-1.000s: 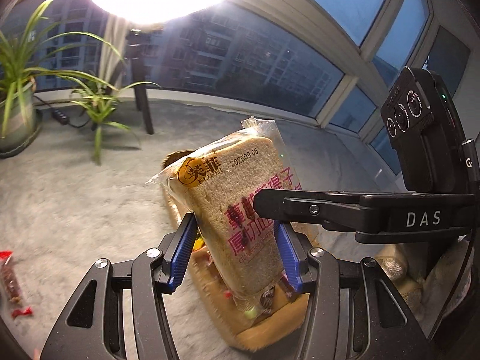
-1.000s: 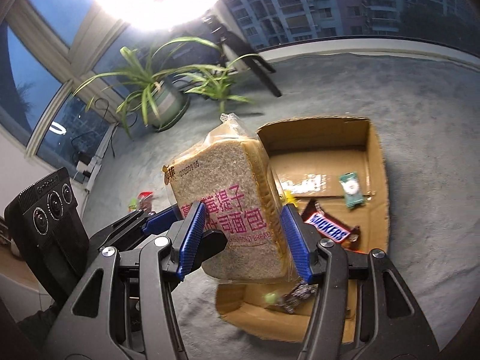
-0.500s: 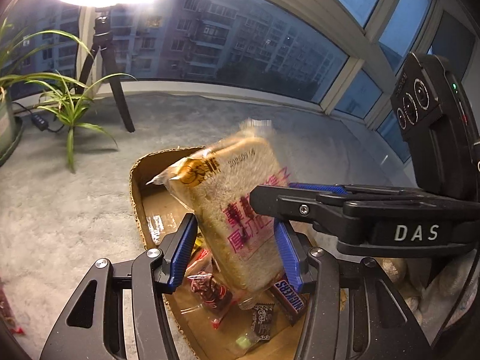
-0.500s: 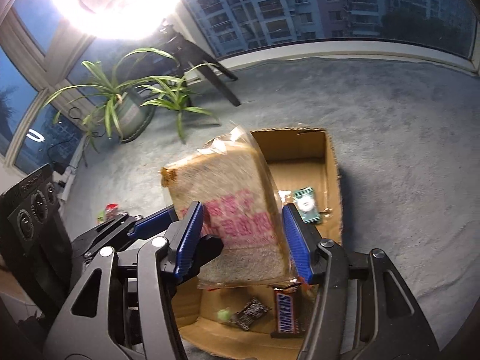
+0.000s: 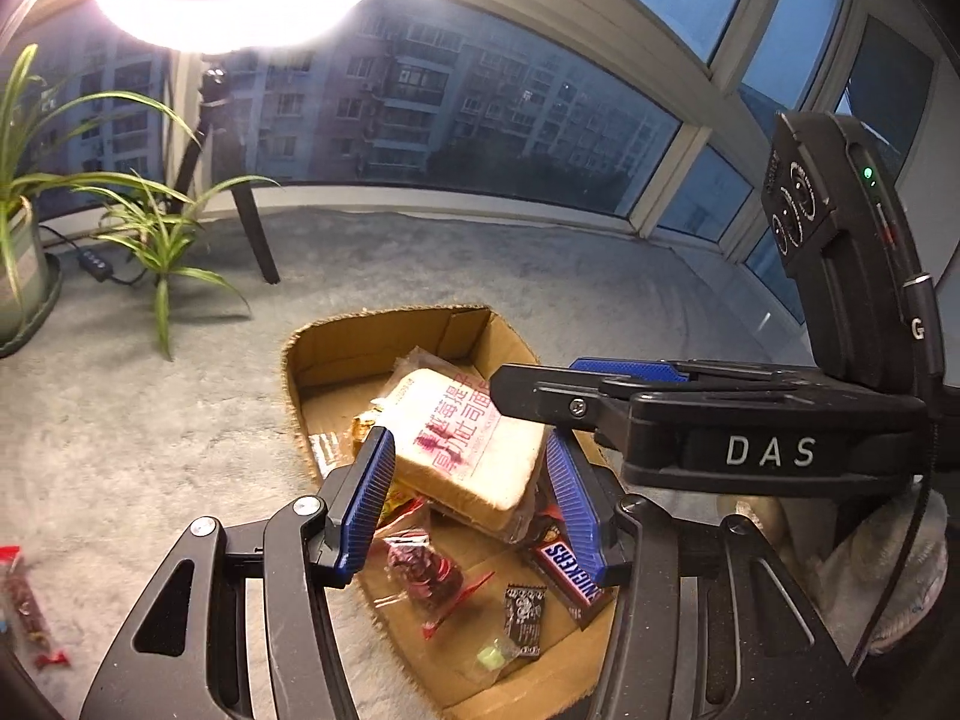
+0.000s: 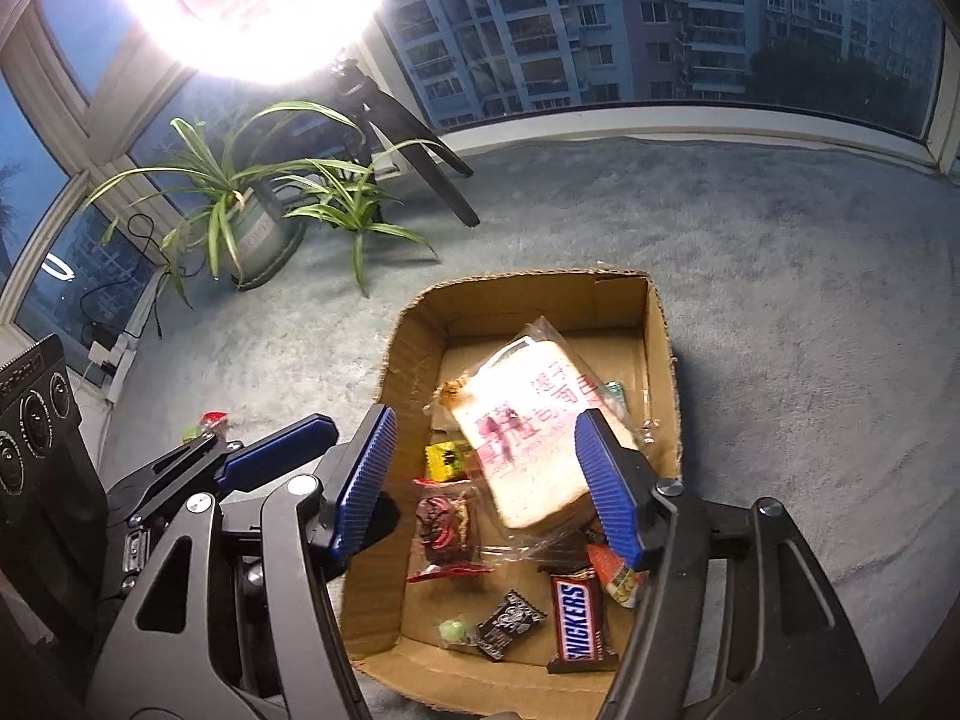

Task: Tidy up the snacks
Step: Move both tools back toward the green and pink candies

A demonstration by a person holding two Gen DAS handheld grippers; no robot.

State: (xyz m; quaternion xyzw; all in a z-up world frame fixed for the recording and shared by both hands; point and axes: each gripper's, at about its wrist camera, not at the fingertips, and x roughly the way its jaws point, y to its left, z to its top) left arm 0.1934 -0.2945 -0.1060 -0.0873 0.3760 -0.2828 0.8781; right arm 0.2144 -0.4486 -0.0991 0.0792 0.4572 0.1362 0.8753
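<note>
A bagged bread slice (image 5: 465,438) (image 6: 534,426) lies tilted inside the open cardboard box (image 5: 384,339) (image 6: 414,348), on top of other snacks, with neither gripper holding it. My left gripper (image 5: 471,495) is open just above the box, its blue pads either side of the bread. My right gripper (image 6: 492,483) is open wide over the box. A Snickers bar (image 5: 570,570) (image 6: 579,621), a red-wrapped snack (image 6: 444,525) and small candies lie in the box.
The box sits on grey carpet. Loose red snack packets lie on the carpet at the left (image 5: 27,612) (image 6: 210,423). Potted spider plants (image 6: 258,222) and a lamp tripod (image 6: 420,162) stand by the window.
Both grippers lowered the bread toward the box and opened. The bread has dropped out of them and now lies in the box.
</note>
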